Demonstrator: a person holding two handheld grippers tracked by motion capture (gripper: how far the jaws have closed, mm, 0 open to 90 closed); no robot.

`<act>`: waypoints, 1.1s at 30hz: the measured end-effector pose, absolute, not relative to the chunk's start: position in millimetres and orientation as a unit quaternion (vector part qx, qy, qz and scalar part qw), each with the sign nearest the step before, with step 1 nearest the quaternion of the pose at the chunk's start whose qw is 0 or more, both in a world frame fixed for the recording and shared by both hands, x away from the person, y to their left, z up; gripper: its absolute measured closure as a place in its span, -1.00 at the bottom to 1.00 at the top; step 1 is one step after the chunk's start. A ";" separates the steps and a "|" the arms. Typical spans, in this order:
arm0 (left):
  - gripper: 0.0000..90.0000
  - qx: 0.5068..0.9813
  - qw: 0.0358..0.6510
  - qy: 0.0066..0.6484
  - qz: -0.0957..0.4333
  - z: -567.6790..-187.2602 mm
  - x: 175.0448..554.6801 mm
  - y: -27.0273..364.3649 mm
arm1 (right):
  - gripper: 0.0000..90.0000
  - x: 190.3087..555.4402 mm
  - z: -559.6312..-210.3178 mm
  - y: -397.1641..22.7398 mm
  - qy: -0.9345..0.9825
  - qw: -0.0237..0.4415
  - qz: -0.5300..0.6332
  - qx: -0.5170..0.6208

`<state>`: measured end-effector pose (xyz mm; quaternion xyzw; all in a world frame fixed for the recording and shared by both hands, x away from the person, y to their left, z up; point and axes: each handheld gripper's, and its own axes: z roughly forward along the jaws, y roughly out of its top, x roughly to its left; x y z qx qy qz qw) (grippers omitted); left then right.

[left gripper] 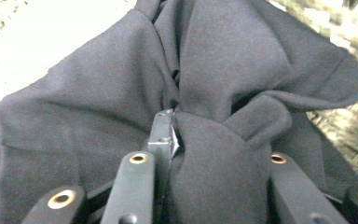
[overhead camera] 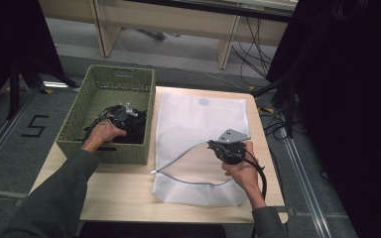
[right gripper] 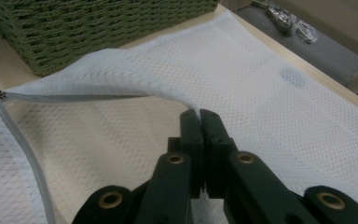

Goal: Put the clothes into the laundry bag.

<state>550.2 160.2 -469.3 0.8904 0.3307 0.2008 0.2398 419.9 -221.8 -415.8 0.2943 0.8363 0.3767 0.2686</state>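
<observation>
Now the left gripper (left gripper: 200, 154) is down inside the green woven basket (overhead camera: 74, 119) at the table's far left corner, its 2 jaws clamped on a thick fold of black cloth (left gripper: 205, 84), which bunches up between them. That cloth is soft, matte, fleece-like, heaped in wrinkles on the basket floor. Over on the near right, the right gripper (right gripper: 200, 116) has its 2 jaws pressed tight together, pinching the upper edge of the white mesh laundry bag (overhead camera: 198, 119) and lifting it into an arch so the mouth gapes. The bag lies flat across the table's right half, just beside the basket, fine netted weave, a pale zipper (right gripper: 18, 135) curving along the opening. The left forearm reaches forward in a grey sleeve, hand wrapped over the gripper body; the right hand holds its gripper from the near edge, cable trailing back.
</observation>
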 end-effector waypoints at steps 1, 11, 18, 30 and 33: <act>0.56 0.886 0.247 0.337 0.199 -465.5 550.7 161.7 | 0.99 418.7 -415.6 -220.9 0.834 0.263 0.377 0.305; 0.60 0.836 0.343 0.382 0.197 -409.1 542.0 186.3 | 1.00 420.1 -413.8 -222.3 0.839 0.262 0.373 0.297; 0.62 0.802 0.411 0.372 0.222 -345.5 514.9 209.7 | 1.00 419.1 -412.7 -222.3 0.836 0.260 0.376 0.305; 0.64 0.780 0.473 0.324 0.250 -269.9 467.5 221.1 | 1.00 419.8 -412.2 -221.5 0.832 0.263 0.380 0.307; 0.64 0.778 0.485 0.316 0.246 -252.7 453.9 221.4 | 1.00 420.1 -412.5 -222.5 0.832 0.269 0.379 0.301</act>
